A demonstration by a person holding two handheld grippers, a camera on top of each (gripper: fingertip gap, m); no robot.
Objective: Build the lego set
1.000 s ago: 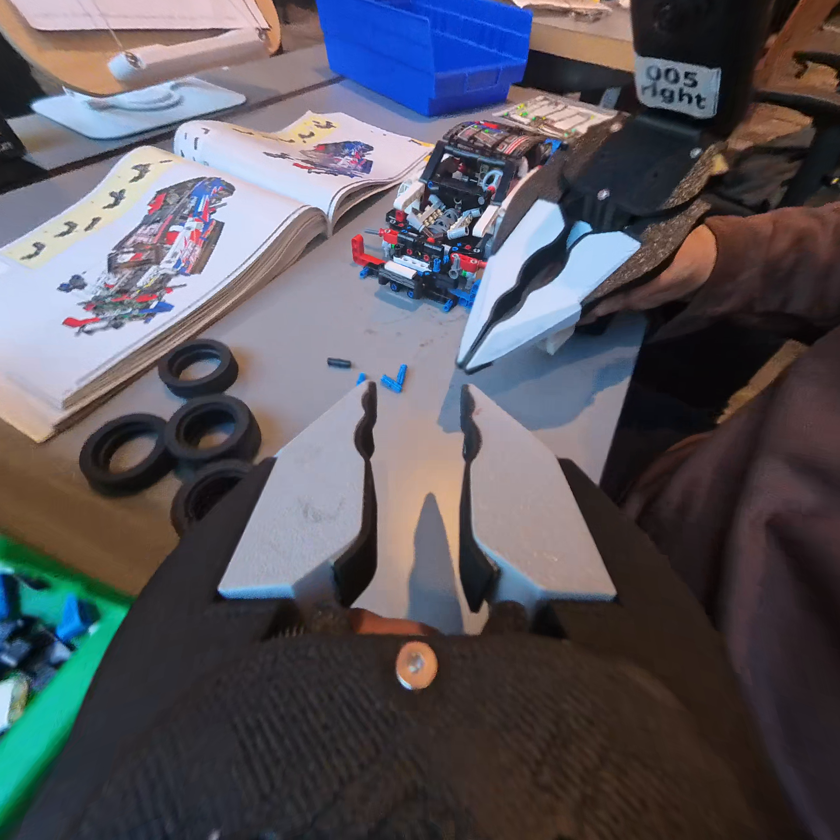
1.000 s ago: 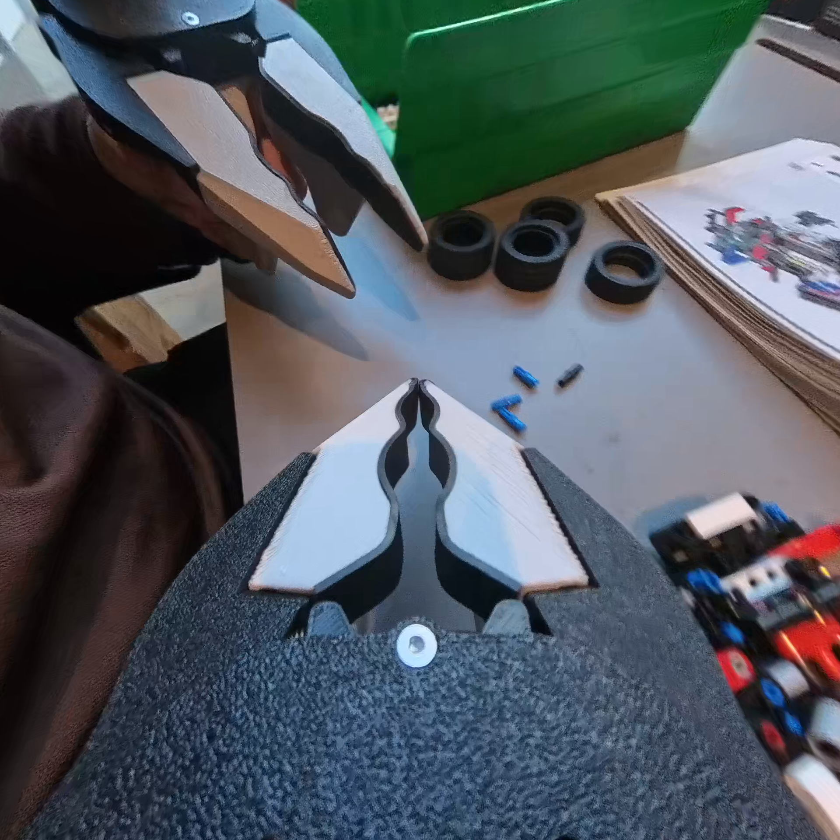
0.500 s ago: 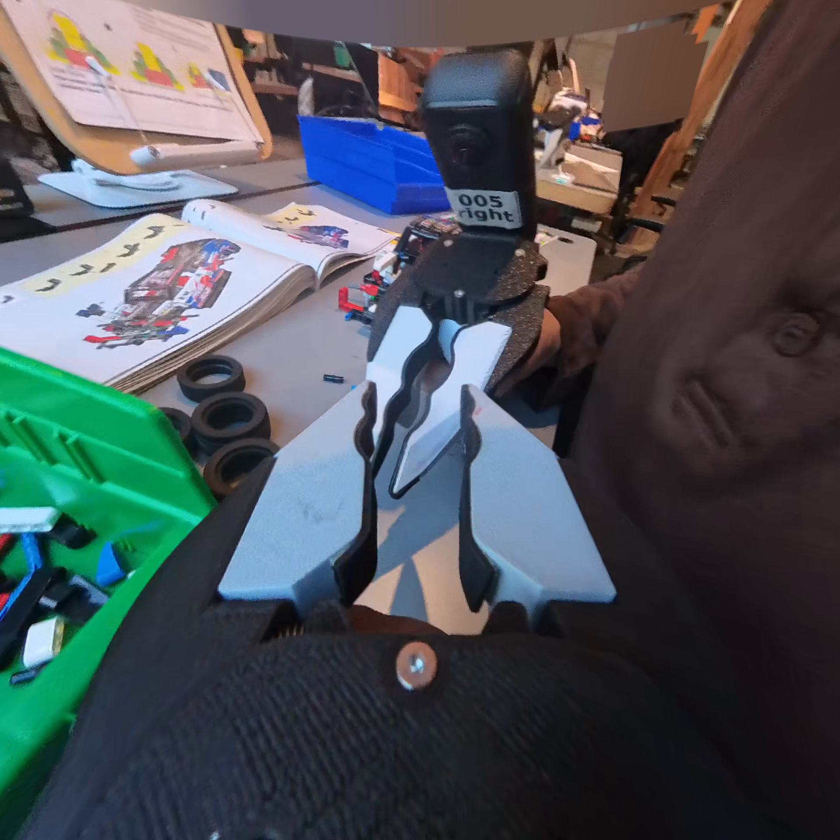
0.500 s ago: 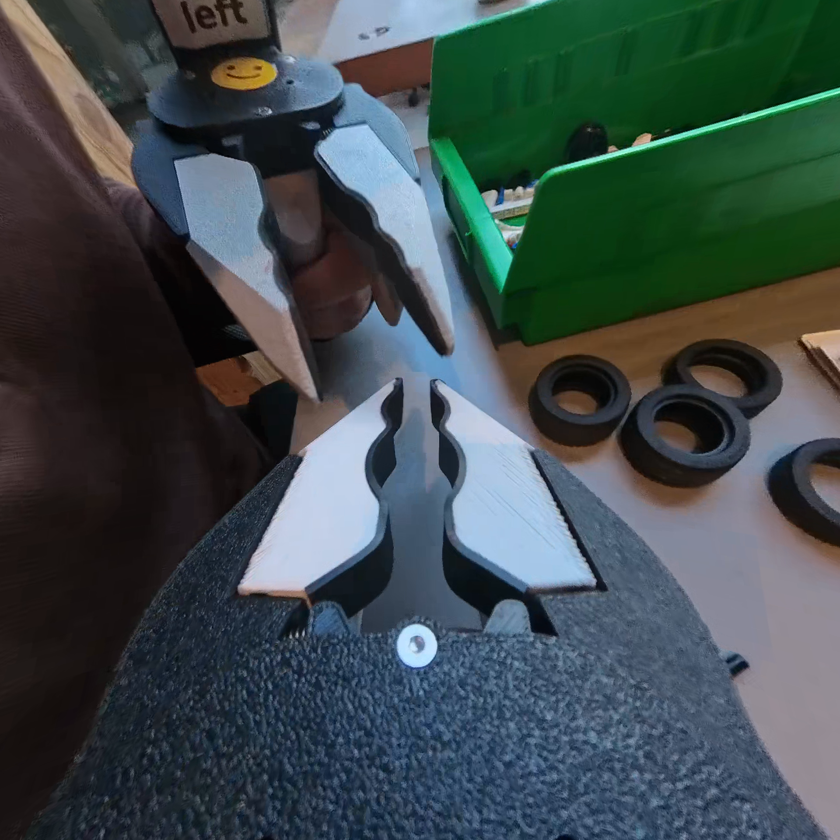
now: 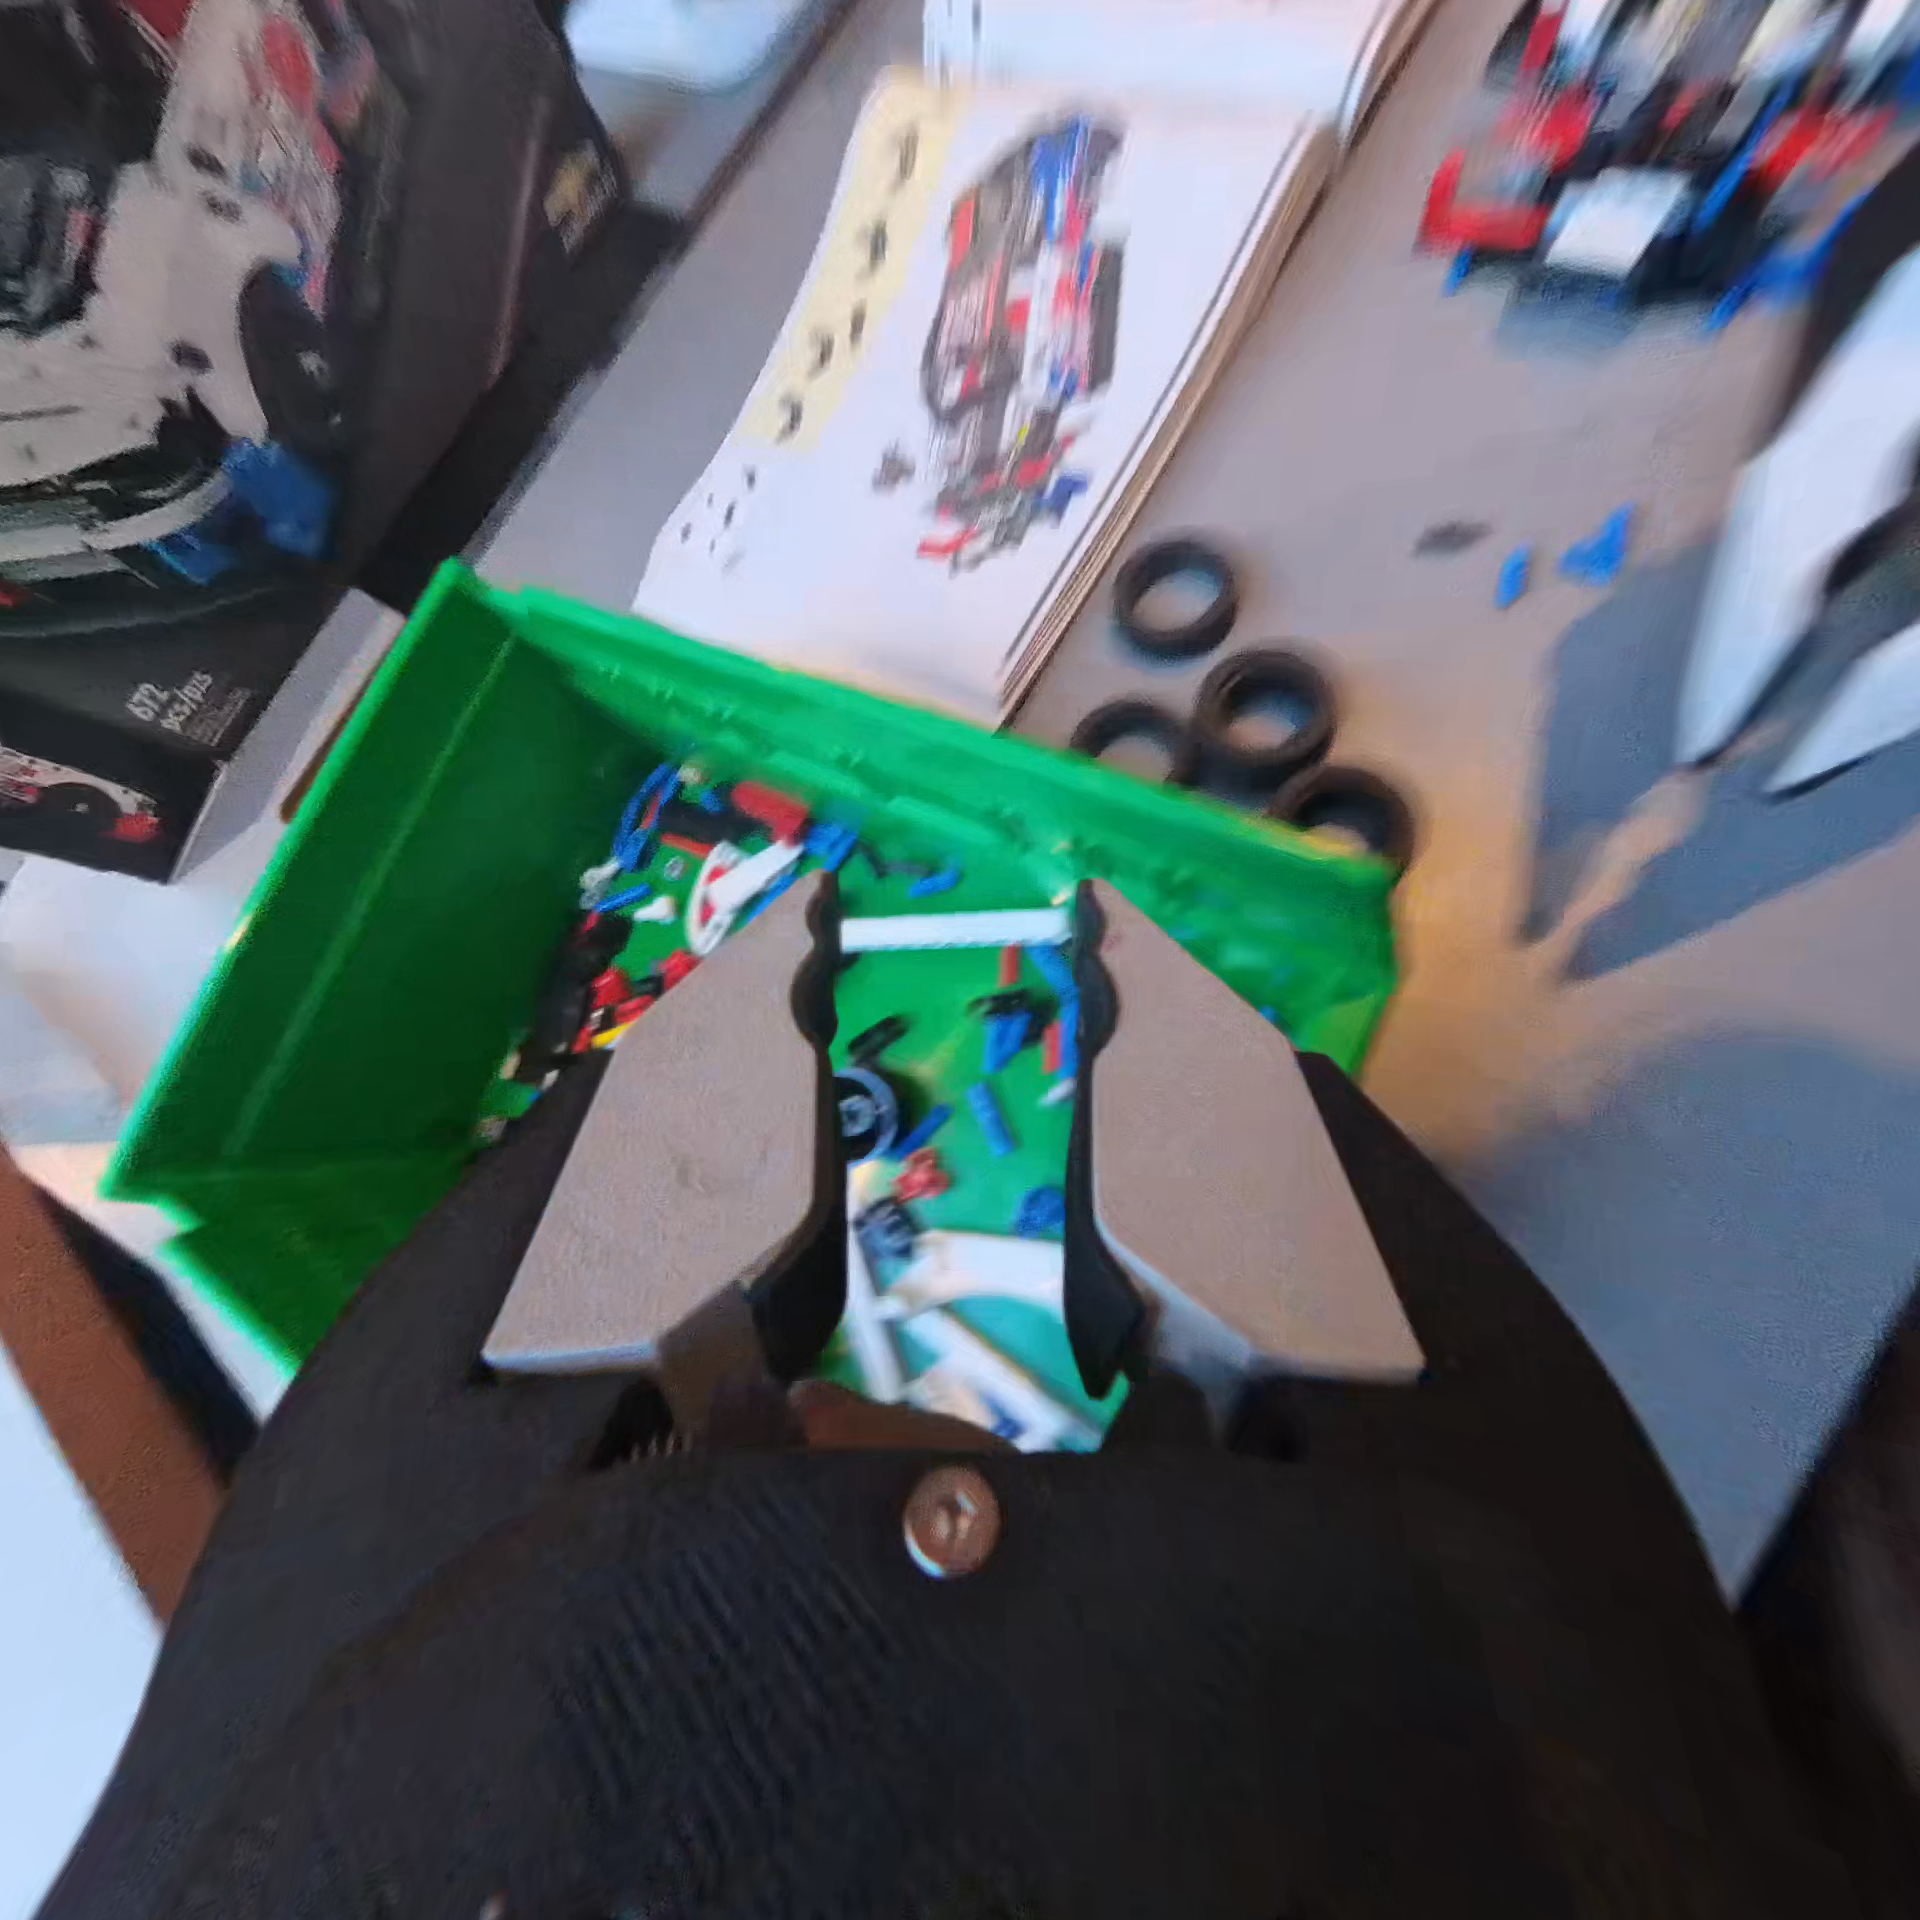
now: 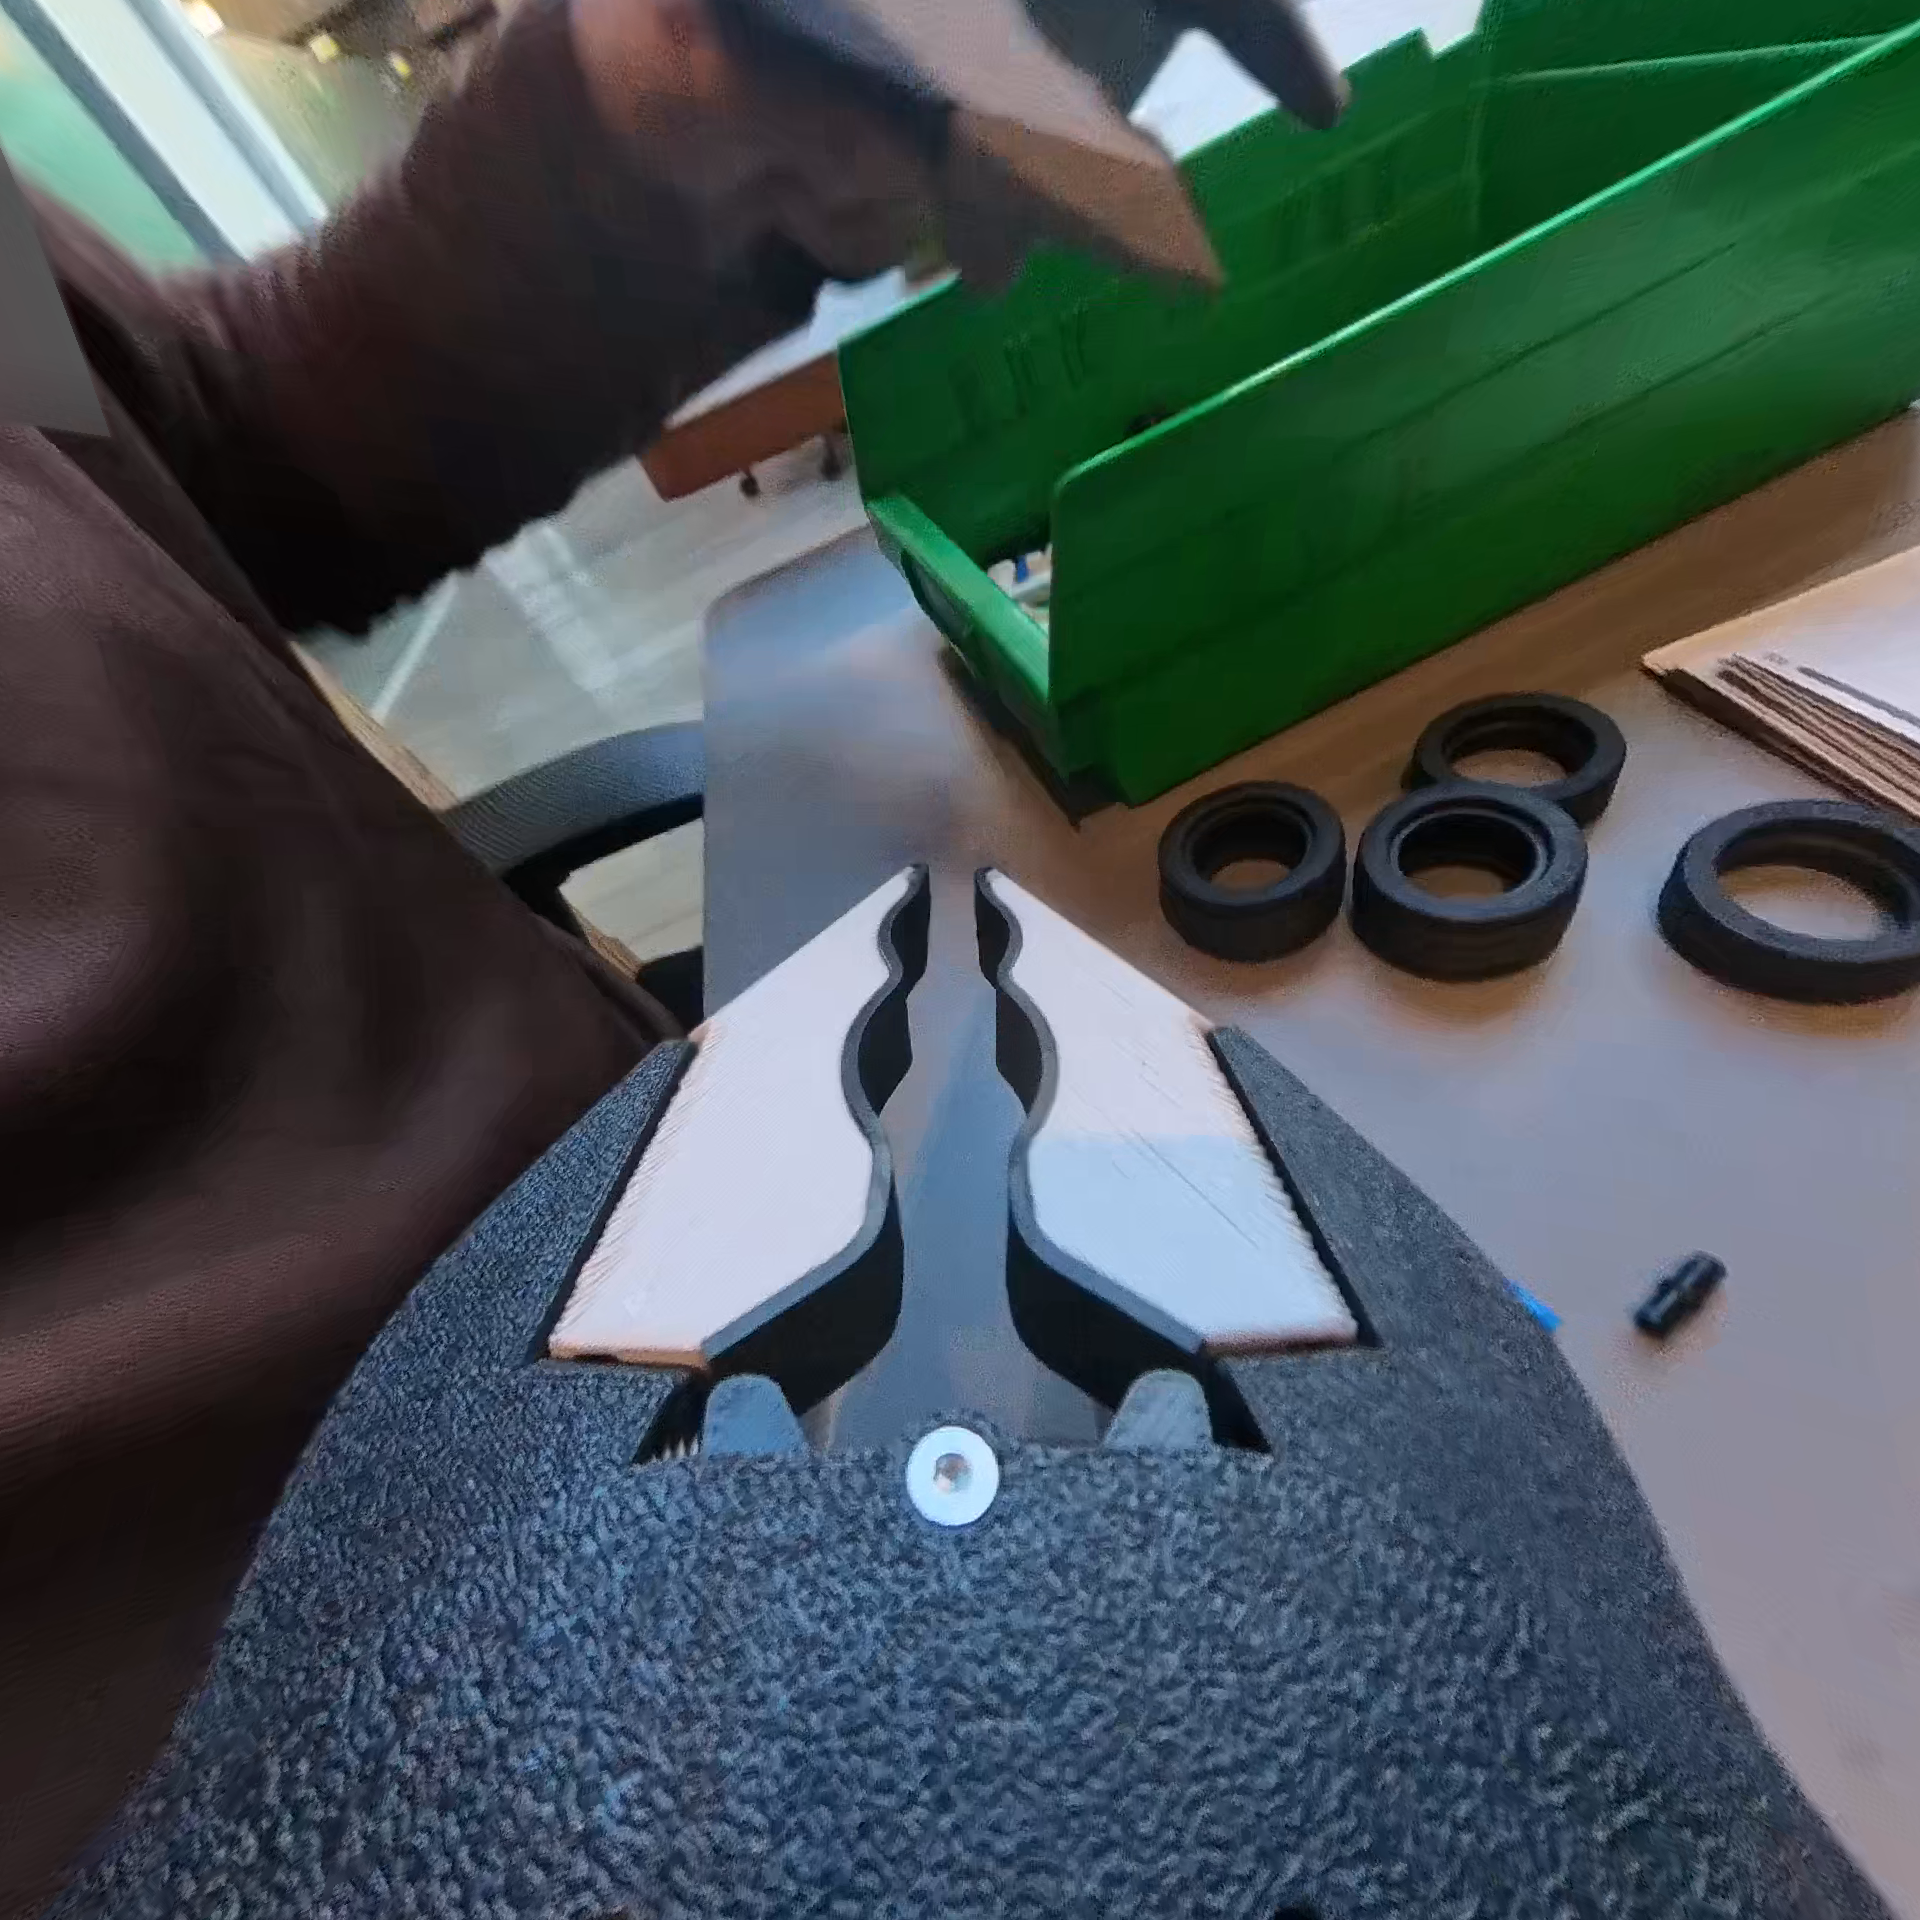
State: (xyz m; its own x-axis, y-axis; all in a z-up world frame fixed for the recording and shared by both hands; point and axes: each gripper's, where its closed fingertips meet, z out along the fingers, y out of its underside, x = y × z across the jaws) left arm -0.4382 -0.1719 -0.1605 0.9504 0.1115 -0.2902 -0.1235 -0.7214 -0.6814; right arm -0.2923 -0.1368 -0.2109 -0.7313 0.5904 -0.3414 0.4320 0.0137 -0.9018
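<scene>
My left gripper [image 5: 951, 894] is open and empty, held over the green bin [image 5: 416, 831], which holds several loose lego pieces; the view is blurred. Its blurred fingers [image 6: 1091, 197] show above the bin [image 6: 1455, 520] in the right wrist view. My right gripper [image 6: 951, 883] is empty with a narrow gap between its jaws, low over the table's near left corner. Its white fingers [image 5: 1787, 582] show at the right edge of the left wrist view. The part-built lego car [image 5: 1662, 208] stands far right. Black tyres [image 6: 1465, 878] lie beside the bin.
The open instruction book [image 5: 987, 364] lies behind the tyres [image 5: 1262, 707]. Small blue pins [image 5: 1590, 551] and a black pin [image 6: 1678, 1291] lie loose on the table. The lego set's box [image 5: 208, 312] stands far left. A person's brown sleeve [image 6: 312, 831] fills the left.
My left gripper has swung left, away from facing the right gripper, and now points down into the green bin. My right gripper's jaws have parted from shut to a narrow gap.
</scene>
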